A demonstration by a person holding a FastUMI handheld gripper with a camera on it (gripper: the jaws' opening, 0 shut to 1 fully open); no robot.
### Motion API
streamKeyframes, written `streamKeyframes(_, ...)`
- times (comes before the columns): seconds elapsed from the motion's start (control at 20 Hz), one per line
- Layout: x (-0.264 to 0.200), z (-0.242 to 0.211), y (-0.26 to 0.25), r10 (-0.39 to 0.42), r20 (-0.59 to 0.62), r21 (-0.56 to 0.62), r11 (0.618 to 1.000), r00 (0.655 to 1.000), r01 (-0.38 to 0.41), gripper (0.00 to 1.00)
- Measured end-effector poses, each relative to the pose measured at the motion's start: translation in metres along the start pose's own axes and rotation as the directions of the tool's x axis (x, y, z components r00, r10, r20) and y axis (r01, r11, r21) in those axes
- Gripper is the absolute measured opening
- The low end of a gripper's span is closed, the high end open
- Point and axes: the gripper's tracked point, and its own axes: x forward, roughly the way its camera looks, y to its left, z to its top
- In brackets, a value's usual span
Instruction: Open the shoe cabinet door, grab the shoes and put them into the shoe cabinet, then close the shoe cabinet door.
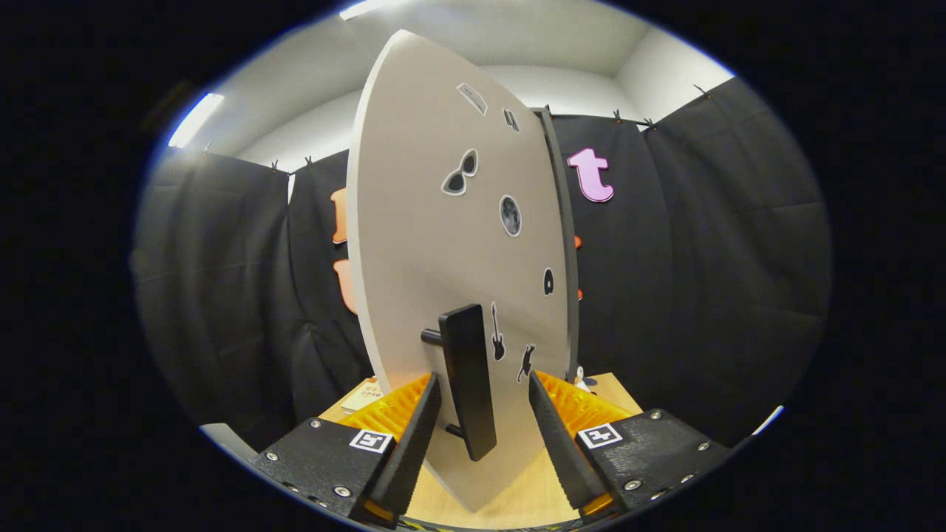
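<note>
The gripper stands with its fingers spread wide on either side of the black bar handle — not pressing on it, gaps showing on both sides. The cabinet door is swung edge-on, partly open, its stickered face toward the fingers, likely so the handle can be hooked and pulled — no shoes seen here

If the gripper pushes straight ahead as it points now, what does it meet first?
Probably the black handle on the cabinet door: it stands between the open gripper fingers, neither visibly touching it. Depth unclear.
</note>
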Motion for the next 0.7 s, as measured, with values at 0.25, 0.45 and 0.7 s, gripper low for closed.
streamKeyframes(0.25,0.020,0.004,0.014,0.023,0.015,-0.048,0.999,1.000,-0.022,0.77)
streamKeyframes(0.45,0.036,0.001,0.029,0.067,0.011,-0.045,0.997,0.998,-0.066,0.80)
streamKeyframes(0.7,0.046,0.003,0.041,0.112,-0.003,-0.067,0.991,0.994,-0.112,0.81)
